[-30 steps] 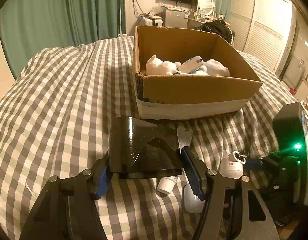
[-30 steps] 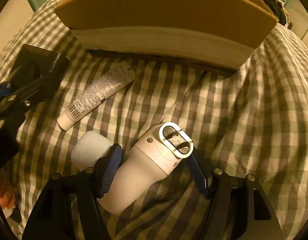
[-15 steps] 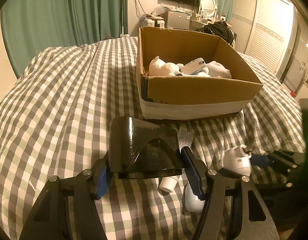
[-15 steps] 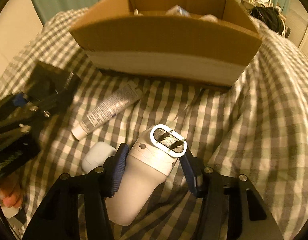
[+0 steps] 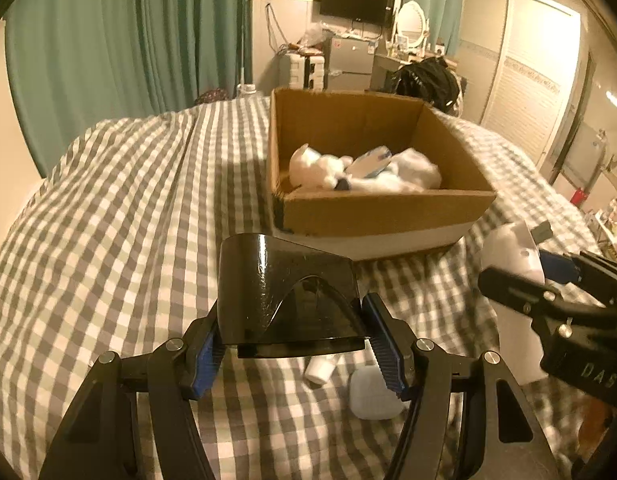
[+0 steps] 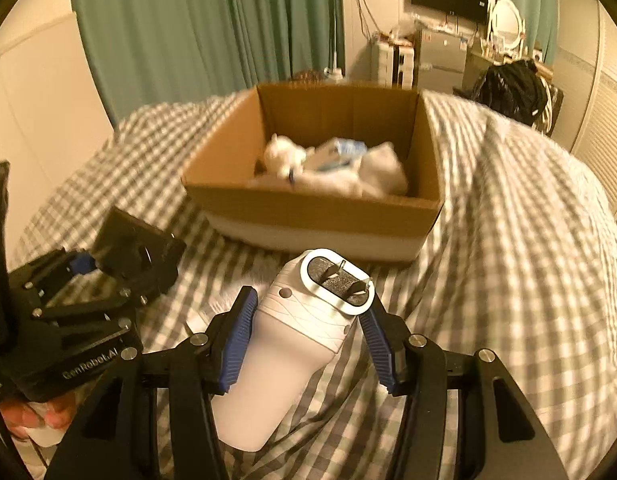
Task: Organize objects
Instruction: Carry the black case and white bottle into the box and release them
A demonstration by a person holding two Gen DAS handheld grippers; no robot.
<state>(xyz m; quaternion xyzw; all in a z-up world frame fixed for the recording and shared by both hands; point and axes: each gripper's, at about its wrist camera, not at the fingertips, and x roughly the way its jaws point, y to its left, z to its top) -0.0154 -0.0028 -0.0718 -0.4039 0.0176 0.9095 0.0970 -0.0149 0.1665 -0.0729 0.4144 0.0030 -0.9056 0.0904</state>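
My left gripper [image 5: 292,344] is shut on a glossy black curved stand [image 5: 286,300], held above the checked bedspread [image 5: 108,220]. My right gripper [image 6: 304,328] is shut on a white handheld device with a roller head [image 6: 304,328], lifted off the bed; it also shows in the left wrist view [image 5: 512,264]. The open cardboard box [image 5: 380,212] stands ahead of both grippers and holds a white plush toy [image 5: 316,166] and other white items. In the right wrist view the box [image 6: 316,212] lies straight ahead and the left gripper with the stand [image 6: 136,256] is at the left.
A white tube's cap [image 5: 318,370] and a small white case [image 5: 372,396] lie on the bed under the left gripper. Green curtains [image 5: 128,48], a TV [image 5: 356,0], a dresser and wardrobe doors stand beyond the bed.
My right gripper closed on the white device and lifted it off the bed toward the box. My left gripper rose slightly with the black stand still held.
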